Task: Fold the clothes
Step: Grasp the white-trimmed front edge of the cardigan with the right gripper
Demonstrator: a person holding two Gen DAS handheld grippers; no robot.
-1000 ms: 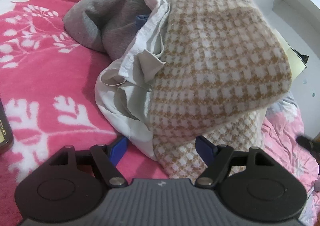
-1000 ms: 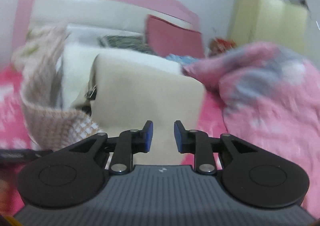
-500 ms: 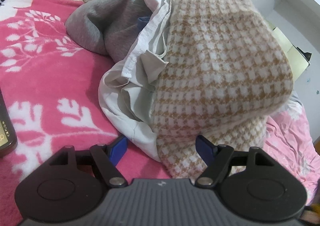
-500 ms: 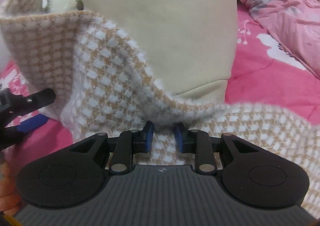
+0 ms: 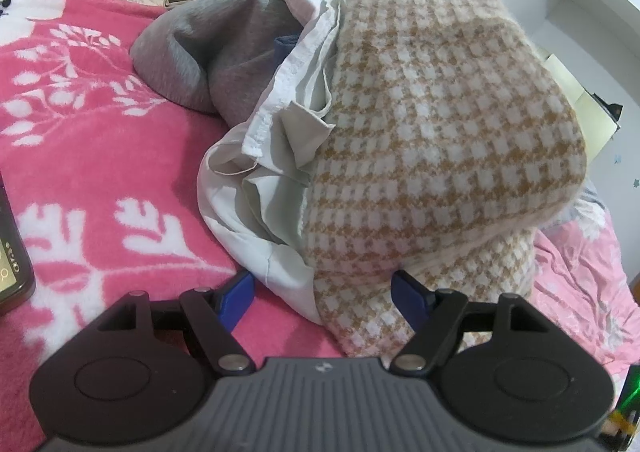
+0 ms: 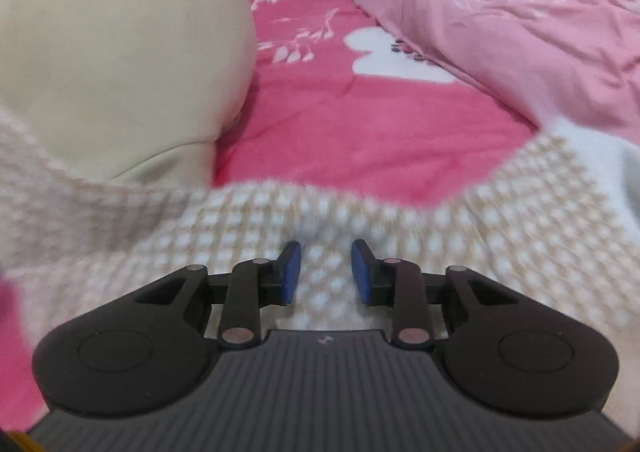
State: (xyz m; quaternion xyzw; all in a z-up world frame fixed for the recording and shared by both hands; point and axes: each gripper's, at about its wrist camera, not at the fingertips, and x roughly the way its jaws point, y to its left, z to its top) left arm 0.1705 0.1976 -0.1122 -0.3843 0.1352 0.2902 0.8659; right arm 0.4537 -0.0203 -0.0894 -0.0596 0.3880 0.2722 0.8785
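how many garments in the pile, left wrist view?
3 visible: houndstooth knit draped on top at right, white shirt under its left edge, grey garment behind at left. More may be hidden underneath.

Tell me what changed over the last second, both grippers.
The right gripper swung down from facing the headboard onto the checked sweater; its jaws have just been opening, fabric under them, nothing pinched. The left gripper crept closer to the sweater's hem, jaws wide as before. The clothes pile kept its shape.
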